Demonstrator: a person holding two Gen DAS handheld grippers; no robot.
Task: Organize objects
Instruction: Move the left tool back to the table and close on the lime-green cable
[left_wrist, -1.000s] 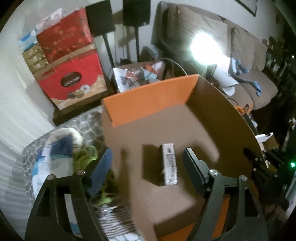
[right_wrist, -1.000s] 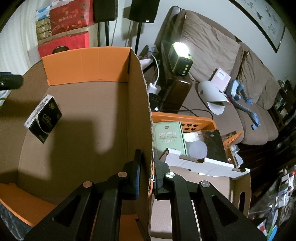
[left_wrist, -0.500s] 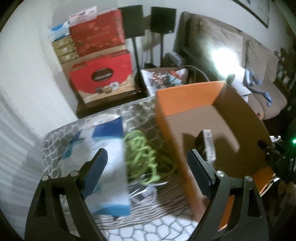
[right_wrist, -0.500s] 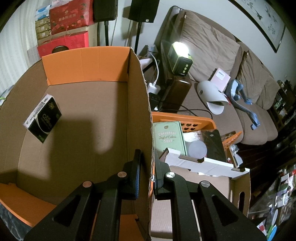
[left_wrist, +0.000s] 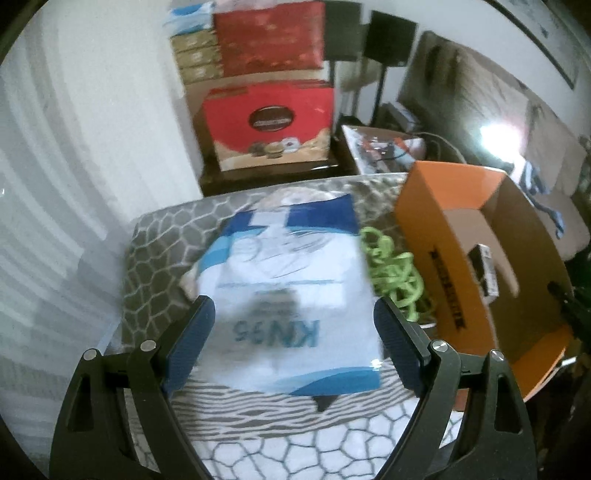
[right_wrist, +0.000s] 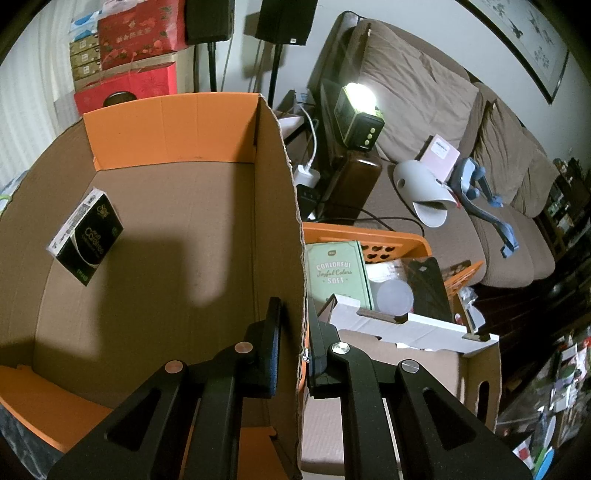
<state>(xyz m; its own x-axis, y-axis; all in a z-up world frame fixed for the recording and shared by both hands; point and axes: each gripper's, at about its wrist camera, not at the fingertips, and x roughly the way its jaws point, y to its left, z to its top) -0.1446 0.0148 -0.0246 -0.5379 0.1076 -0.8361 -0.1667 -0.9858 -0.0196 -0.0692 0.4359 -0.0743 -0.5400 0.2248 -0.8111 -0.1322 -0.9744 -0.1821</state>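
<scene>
KN95 mask pack (left_wrist: 291, 299) lies flat on the patterned table (left_wrist: 155, 251), long axis running away from the camera, its lettering upside down, between the spread, empty left tongs (left_wrist: 291, 349). Green cord (left_wrist: 391, 269) lies beside it; right tongs (right_wrist: 293, 345) clamp the cardboard box (right_wrist: 291, 229) wall.

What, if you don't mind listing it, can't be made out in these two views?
- Left wrist view: small print on the KN95 mask pack is motion-blurred.
- Left wrist view: the green cord partly runs under the pack; its full length is hidden.
- Right wrist view: the right gripper clamps the cardboard box wall, which hides the nearest orange basket contents.
</scene>
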